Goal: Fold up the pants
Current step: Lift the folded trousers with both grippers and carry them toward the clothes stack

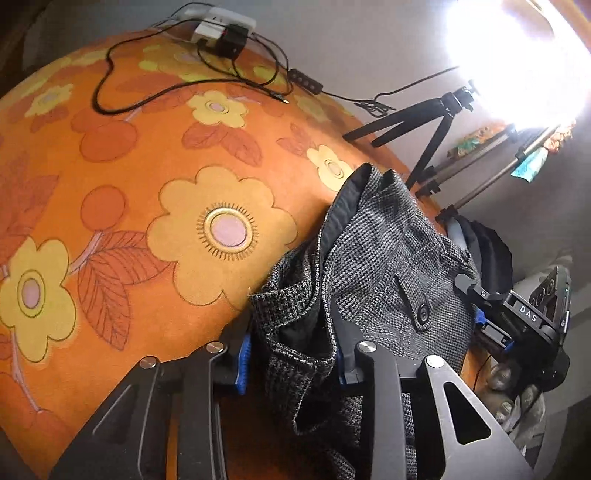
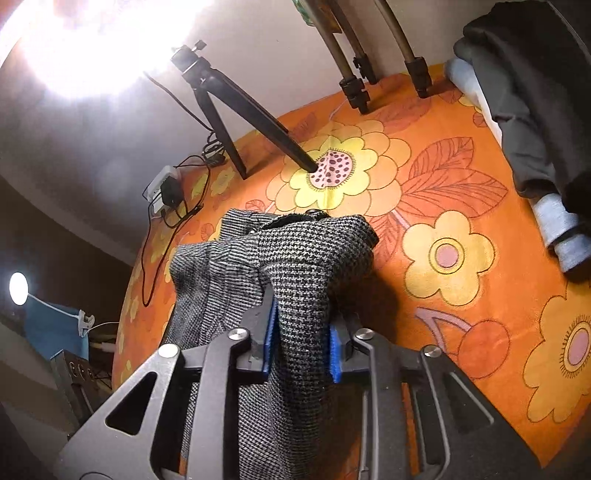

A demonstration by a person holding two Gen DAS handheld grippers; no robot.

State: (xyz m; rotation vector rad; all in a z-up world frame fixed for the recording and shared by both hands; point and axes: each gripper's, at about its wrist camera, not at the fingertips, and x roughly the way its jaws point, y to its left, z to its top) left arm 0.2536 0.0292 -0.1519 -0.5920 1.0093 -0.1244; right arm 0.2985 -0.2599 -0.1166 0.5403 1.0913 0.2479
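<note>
Nearest us, right gripper [image 2: 301, 345]: blue pads pinched on a bunched fold of the grey houndstooth pants [image 2: 295, 266], cloth lifted over the orange floral cloth [image 2: 461, 317]. Left gripper [image 1: 291, 363]: jaws part open, pants waistband between them; grip uncertain. Beyond: black tripod [image 2: 221, 110], power strip [image 1: 221, 22].

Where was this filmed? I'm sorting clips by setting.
Probably a home room set up for recording: an orange flowered cloth covers the surface, with tripods, a power strip and stacked clothes.
</note>
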